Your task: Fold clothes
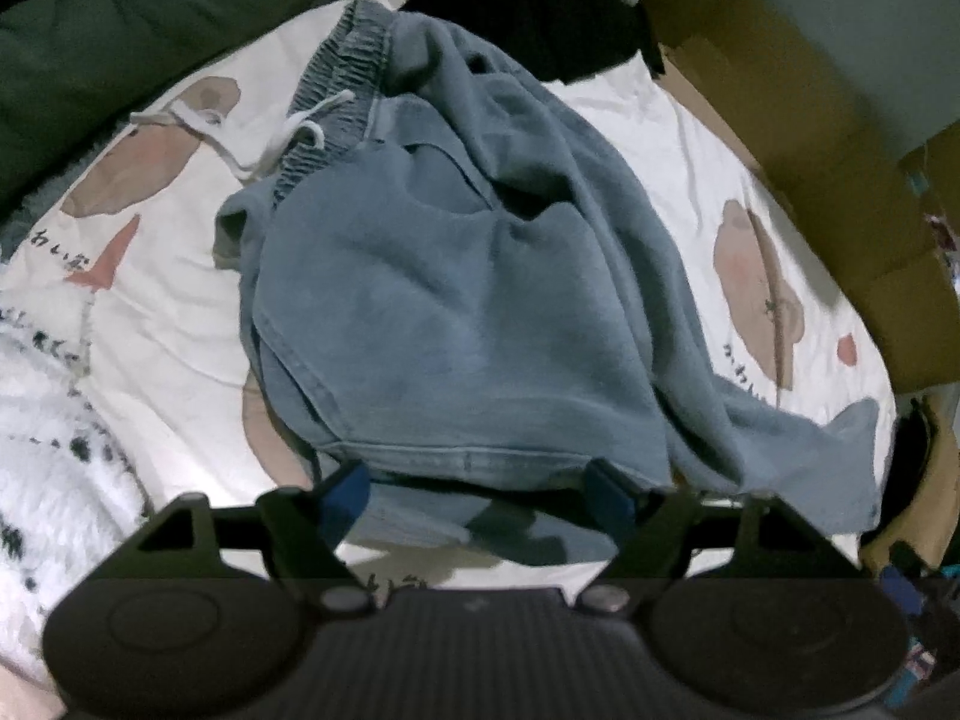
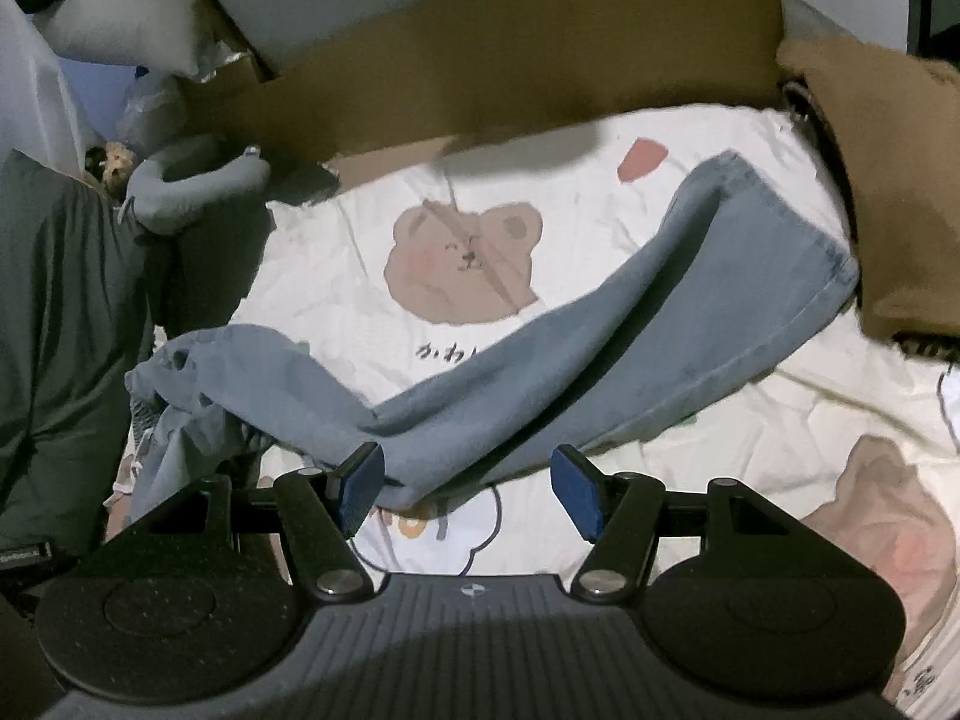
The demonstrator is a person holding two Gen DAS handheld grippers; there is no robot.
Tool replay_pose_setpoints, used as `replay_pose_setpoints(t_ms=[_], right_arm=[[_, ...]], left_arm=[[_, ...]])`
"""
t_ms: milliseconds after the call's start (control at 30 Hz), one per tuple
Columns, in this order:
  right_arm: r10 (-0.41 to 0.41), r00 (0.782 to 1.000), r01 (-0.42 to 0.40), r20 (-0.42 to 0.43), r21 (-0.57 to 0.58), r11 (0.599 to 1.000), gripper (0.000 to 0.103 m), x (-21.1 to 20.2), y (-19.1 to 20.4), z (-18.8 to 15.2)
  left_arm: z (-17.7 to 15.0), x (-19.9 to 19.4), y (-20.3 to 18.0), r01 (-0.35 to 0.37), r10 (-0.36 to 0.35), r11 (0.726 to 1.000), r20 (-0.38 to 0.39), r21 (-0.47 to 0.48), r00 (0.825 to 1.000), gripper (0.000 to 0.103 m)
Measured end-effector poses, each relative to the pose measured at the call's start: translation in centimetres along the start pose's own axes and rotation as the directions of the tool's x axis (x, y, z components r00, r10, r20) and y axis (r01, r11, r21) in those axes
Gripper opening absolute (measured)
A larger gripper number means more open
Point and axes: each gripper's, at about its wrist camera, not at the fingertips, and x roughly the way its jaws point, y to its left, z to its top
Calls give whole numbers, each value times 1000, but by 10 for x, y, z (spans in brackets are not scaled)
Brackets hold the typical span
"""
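Blue-grey trousers [image 1: 444, 300] with an elastic waistband and a white drawstring [image 1: 252, 138] lie crumpled on a white bedsheet printed with bears [image 1: 168, 324]. My left gripper [image 1: 477, 498] is open and wide, low over the near hem. Its blue pads [image 1: 345, 495] straddle that hem without pressing it. In the right wrist view one trouser leg [image 2: 630, 336] stretches from lower left to upper right across the sheet [image 2: 780, 420]. My right gripper [image 2: 469, 489] is open, with the leg's near edge lying between its pads [image 2: 360, 486], not pinched.
A cardboard box [image 2: 510, 54] borders the far side of the sheet. Dark green fabric [image 1: 120, 18] lies at one end. A fluffy white blanket with black spots [image 1: 48, 450], a grey plush toy [image 2: 186, 186] and a brown cloth [image 2: 888, 180] sit around the edges.
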Motion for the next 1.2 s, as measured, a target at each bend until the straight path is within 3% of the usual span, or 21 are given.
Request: replay_pose_setpoints(t_ms=[333, 600, 833, 1000, 1200], right_arm=[[-7, 998, 4, -68, -51, 999, 68, 20, 8, -17], [4, 994, -11, -108, -71, 997, 68, 30, 9, -25], [11, 990, -20, -140, -63, 998, 68, 39, 6, -31], [-5, 987, -4, -163, -57, 998, 68, 43, 0, -37], [-19, 986, 12, -163, -46, 999, 68, 43, -4, -38]], left_arm=[[-5, 19, 1, -17, 15, 993, 17, 115, 1000, 81], [-14, 25, 16, -35, 33, 997, 36, 73, 999, 78], [-18, 28, 22, -79, 68, 989, 90, 126, 994, 77], [-30, 36, 27, -40, 36, 991, 39, 131, 999, 73], [-52, 44, 22, -34, 34, 978, 3, 205, 999, 73]])
